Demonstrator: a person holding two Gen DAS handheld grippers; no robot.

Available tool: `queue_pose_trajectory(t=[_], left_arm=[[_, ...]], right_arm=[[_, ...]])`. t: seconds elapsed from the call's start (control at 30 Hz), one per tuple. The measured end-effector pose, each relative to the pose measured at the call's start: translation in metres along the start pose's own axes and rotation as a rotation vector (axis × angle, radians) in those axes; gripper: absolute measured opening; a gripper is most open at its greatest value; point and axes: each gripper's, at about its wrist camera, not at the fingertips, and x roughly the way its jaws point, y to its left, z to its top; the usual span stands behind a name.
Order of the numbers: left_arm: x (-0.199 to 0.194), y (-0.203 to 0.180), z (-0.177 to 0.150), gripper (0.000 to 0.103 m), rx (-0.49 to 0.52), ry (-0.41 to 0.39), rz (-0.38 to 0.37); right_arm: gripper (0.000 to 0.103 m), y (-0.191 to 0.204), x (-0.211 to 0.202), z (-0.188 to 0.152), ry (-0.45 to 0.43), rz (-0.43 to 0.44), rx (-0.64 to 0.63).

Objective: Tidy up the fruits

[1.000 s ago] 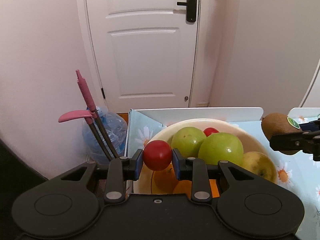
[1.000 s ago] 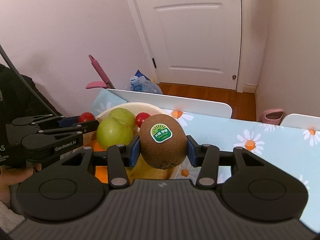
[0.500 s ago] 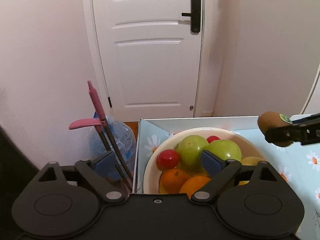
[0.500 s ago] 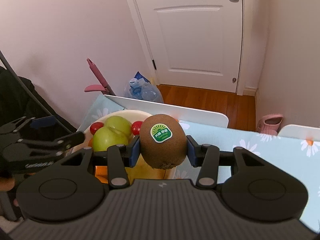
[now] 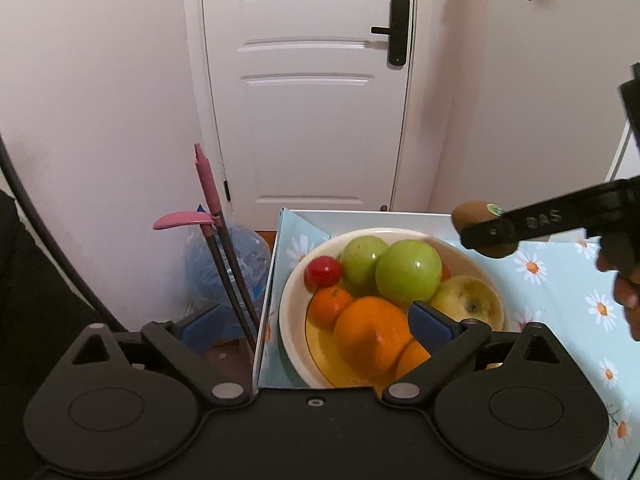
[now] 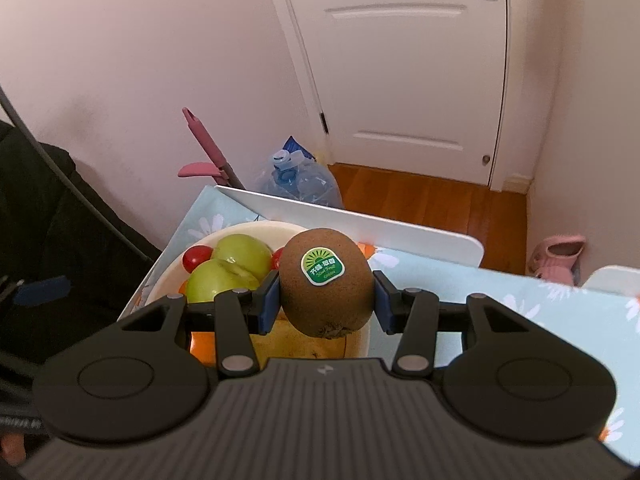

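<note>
Jaws of the left gripper [image 5: 316, 326] are spreading wide, empty, above the fruit bowl [image 5: 294, 356] at the bench corner. Right gripper [image 6: 326, 306] clamps a kiwi [image 6: 324, 284] over the bowl's rim. Next, I judge: lower and release it among the apples [image 5: 408, 274].

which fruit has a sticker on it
The brown fuzzy kiwi clamped in the right gripper, above the cream bowl; the bowl's apples, oranges and tomatoes show none.
</note>
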Motion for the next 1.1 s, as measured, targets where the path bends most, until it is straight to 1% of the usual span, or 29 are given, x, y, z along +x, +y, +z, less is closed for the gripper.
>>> queue_pose_trajectory(t=[0.2,0.3,0.37,0.4,0.43,0.5,0.67,0.8,0.93,1.1], left_arm=[[-0.004,0.001,-0.010,0.100,-0.003,0.007,-0.004],[-0.007,0.000,-0.013,0.100,0.002,0.004,-0.007],[-0.009,-0.001,-0.015,0.100,0.008,0.003,-0.008],[-0.009,-0.001,-0.016,0.100,0.011,0.003,-0.007],[-0.010,-0.001,-0.017,0.100,0.014,0.002,-0.006],[-0.013,-0.002,-0.019,0.100,0.020,-0.002,-0.006],[-0.018,-0.003,-0.025,0.100,0.029,-0.002,-0.006],[-0.026,-0.005,-0.026,0.100,0.031,-0.009,-0.018],[-0.039,-0.011,-0.021,0.100,0.037,-0.029,-0.029],[-0.057,-0.023,-0.012,0.100,0.049,-0.046,-0.034]], right_arm=[[0.062,0.001,0.015,-0.008,0.010,-0.003,-0.003],[0.065,0.003,0.017,-0.012,0.000,-0.010,-0.004],[0.074,0.004,0.016,-0.014,-0.017,-0.021,0.003],[0.083,0.003,0.013,-0.014,-0.028,-0.019,0.008],[0.089,0.003,0.009,-0.015,-0.043,-0.019,0.015],[0.096,0.003,0.005,-0.016,-0.061,-0.032,0.026],[0.096,0.006,-0.011,-0.019,-0.076,-0.046,0.042],[0.096,0.009,-0.033,-0.021,-0.096,-0.055,0.038],[0.096,0.011,-0.061,-0.022,-0.113,-0.073,0.036],[0.096,0.009,-0.111,-0.029,-0.147,-0.100,0.046]])
